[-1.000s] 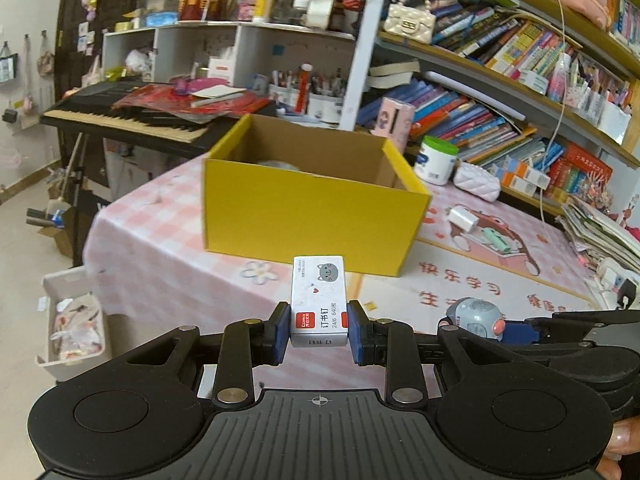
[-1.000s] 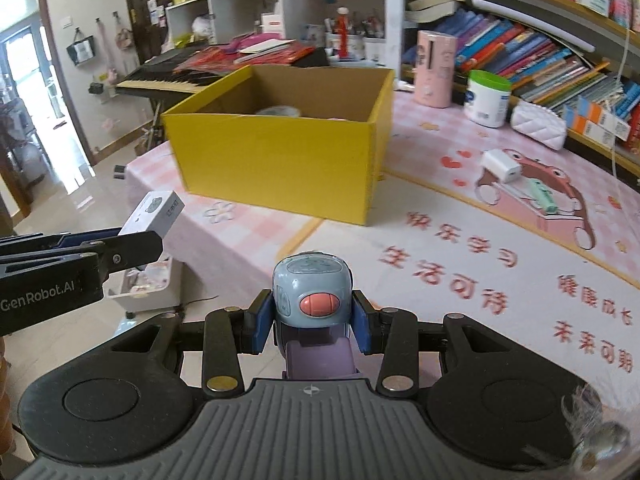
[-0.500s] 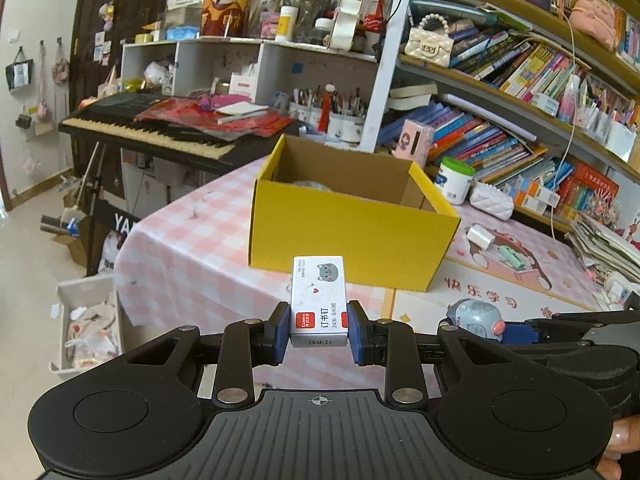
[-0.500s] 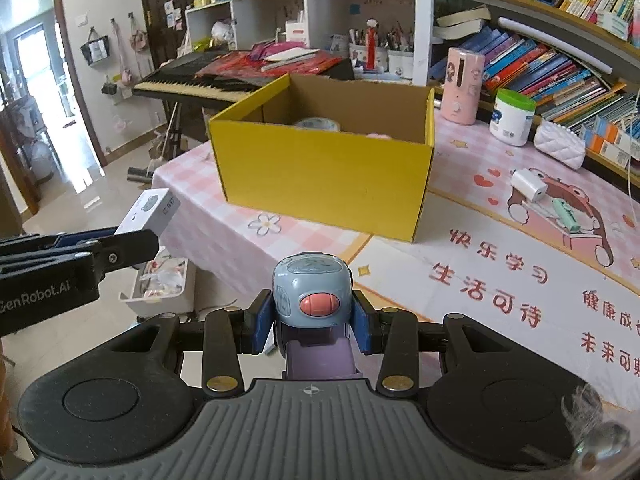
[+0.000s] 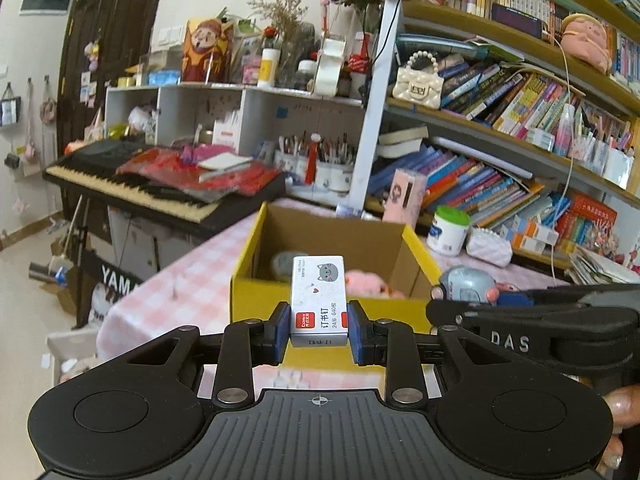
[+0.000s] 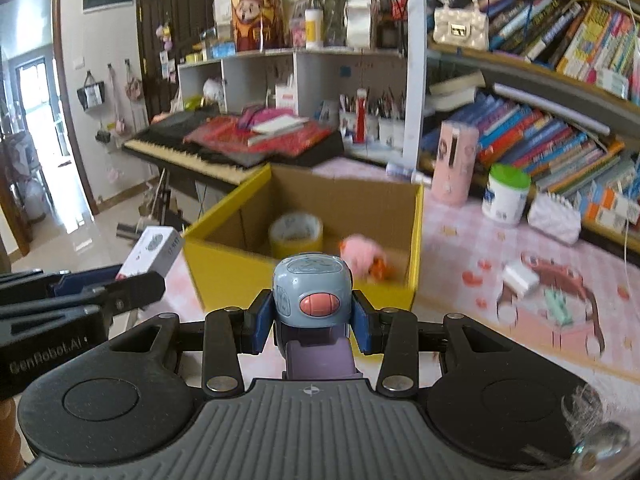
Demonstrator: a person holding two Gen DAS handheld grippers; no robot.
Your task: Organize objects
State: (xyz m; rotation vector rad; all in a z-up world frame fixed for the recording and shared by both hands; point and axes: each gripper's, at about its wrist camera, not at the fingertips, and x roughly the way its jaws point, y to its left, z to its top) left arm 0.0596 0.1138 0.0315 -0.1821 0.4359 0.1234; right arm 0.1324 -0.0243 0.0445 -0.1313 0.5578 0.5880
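Yellow cardboard box (image 5: pixel 256 300) now sits closer and lower in both views. The left hand-held gripper (image 5: pixel 319 332) clamps a white staple box (image 5: pixel 318 300), the right hand-held gripper (image 6: pixel 312 322) clamps a blue-grey toy (image 6: pixel 312 294); both seem ready for dropping in.

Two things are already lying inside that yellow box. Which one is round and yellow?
The roll of tape, lying toward the left of the yellow box. It is a ring with yellow sides; the other thing, a pink toy on the right, is soft-looking and irregular.
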